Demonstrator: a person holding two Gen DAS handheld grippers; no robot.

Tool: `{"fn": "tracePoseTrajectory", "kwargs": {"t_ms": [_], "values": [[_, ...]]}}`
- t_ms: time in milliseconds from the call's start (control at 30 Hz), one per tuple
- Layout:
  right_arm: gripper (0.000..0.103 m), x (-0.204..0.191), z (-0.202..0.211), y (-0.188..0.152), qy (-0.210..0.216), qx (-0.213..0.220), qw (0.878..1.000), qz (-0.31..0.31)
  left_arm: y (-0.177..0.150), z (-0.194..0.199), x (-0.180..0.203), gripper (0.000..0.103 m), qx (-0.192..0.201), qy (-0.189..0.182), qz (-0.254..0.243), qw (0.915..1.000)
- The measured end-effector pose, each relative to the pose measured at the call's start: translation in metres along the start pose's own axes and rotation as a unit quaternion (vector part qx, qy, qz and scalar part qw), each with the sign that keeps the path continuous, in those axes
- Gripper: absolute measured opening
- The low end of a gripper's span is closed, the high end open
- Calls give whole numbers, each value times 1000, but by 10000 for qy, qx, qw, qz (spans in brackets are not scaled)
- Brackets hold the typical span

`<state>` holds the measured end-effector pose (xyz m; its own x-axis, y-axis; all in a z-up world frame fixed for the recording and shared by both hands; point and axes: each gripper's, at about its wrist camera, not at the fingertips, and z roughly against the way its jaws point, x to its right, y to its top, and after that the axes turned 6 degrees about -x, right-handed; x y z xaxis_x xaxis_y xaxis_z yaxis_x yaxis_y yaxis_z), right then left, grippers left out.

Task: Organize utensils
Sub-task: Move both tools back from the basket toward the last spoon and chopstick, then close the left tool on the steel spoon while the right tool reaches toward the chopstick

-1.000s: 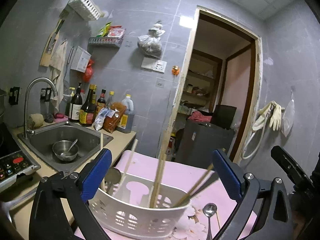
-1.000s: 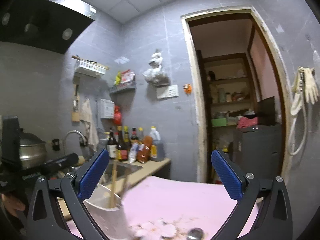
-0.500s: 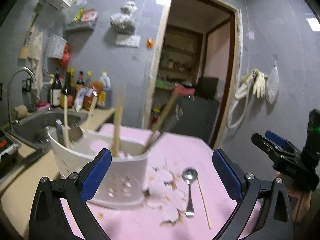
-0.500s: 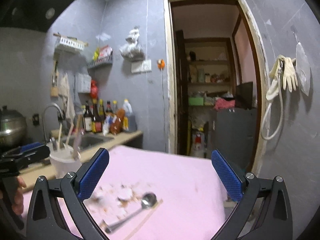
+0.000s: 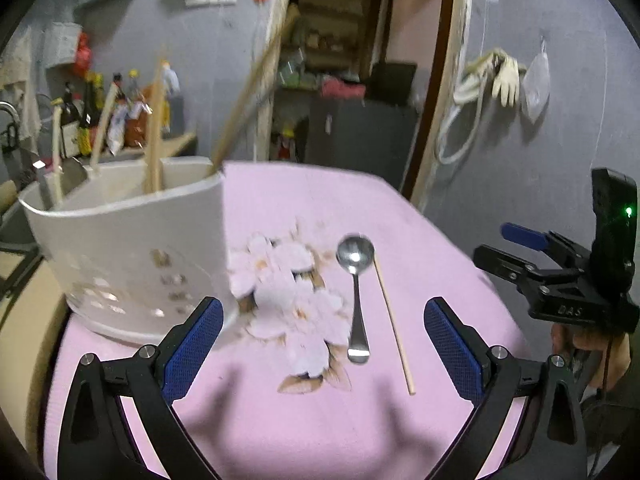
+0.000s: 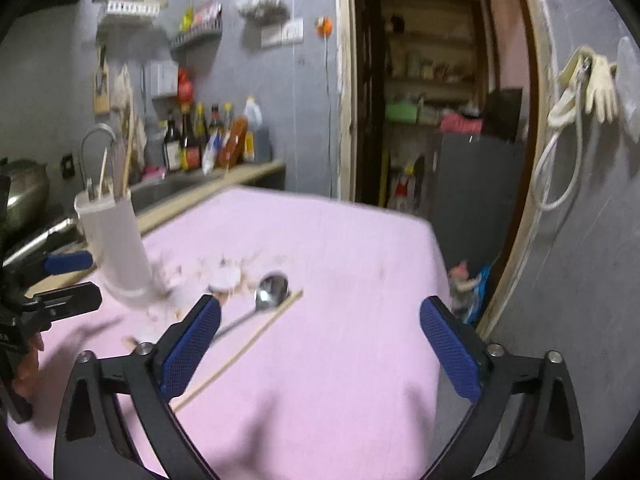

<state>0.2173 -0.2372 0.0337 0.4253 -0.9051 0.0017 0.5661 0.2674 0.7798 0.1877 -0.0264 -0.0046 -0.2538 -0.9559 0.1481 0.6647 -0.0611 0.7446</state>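
Left gripper (image 5: 322, 344) jaws spread wide, nothing between pads, hovered over pink cloth (image 5: 280, 420). Right gripper (image 6: 320, 346) jaws also wide apart, empty, had just been closing slightly. Metal spoon (image 5: 355, 280) lay flat on cloth, bowl away from left camera; single chopstick (image 5: 394, 326) just beside it, not touching. White utensil holder (image 5: 132, 256) stood left of spoon, several chopsticks (image 5: 154, 128) upright inside. Frames blurred.

Our left gripper (image 5: 323, 342) gapes wide at the lower frame; a spoon (image 5: 355, 292) and a chopstick (image 5: 393, 326) lie side by side at centre; the white caddy (image 5: 128, 256) stands left, chopsticks inside.
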Motion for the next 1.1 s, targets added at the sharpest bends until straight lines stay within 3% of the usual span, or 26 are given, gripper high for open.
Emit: {"fn": "tracePoseTrajectory", "kwargs": {"t_ms": [67, 167, 367, 533, 833, 1100], "values": [[83, 1, -10, -2, 92, -289, 9995, -22, 2, -9, 0, 97, -162, -30, -5, 9999], [76, 2, -20, -5, 214, -569, 9981, -48, 8, -23, 2, 88, -447, -144, -46, 9989], [62, 4, -43, 1, 456, -996, 9938, -172, 15, -52, 0, 63, -968, -395, -73, 9945], [50, 10, -68, 12, 706, -1338, 9877, -403, 20, -75, -1, 31, -1477, -637, -44, 9870], [39, 8, -106, 24, 1074, -1766, 9764, -630, 28, -94, 1, 14, -1849, -557, -130, 9811], [39, -6, -123, 29, 843, -2036, 9753, -165, 29, -100, 6, 7, -1938, -314, -133, 9804]]}}
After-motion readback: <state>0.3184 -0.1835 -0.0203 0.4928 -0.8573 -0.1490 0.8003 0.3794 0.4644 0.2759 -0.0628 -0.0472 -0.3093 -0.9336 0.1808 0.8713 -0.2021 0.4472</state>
